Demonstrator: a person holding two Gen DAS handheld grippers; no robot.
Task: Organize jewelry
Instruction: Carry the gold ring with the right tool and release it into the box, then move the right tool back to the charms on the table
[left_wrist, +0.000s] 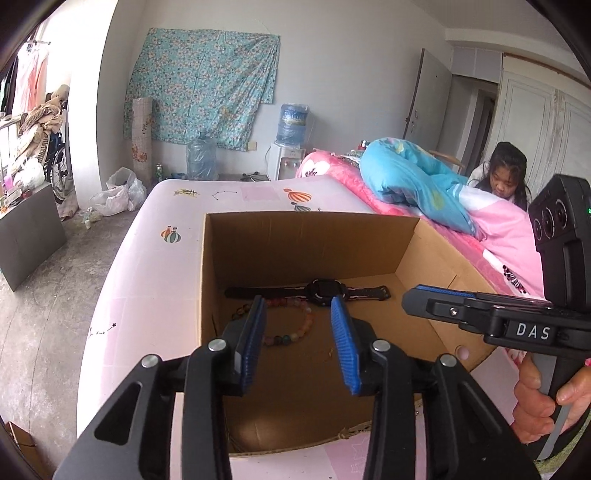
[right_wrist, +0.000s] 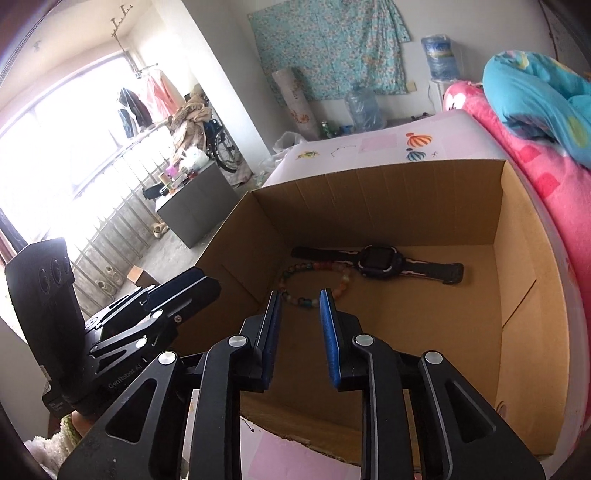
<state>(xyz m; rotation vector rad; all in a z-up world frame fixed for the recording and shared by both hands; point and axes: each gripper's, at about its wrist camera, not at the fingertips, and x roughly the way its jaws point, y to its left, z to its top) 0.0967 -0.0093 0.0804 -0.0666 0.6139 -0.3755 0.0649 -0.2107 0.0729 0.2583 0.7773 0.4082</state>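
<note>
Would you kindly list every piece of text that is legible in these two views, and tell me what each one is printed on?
"DAS": white letters on the body of the right tool, seen from the left wrist view.
"GenRobot.AI": faint lettering on the body of the left tool, seen from the right wrist view.
Label on the water bottle: print too blurred to read.
The cardboard box and watch show no readable text.

Left wrist camera sits just above the near edge of the open cardboard box (left_wrist: 303, 254) on the bed (left_wrist: 147, 266), angled down into it and out toward the far wall. Right wrist camera looks from the same near edge, a touch to the right, tilted down too and facing the window side. Both share the box floor, with the black watch (right_wrist: 380, 260) and bead bracelet (right_wrist: 317, 280), and each catches the other gripper at its frame edge.
</note>
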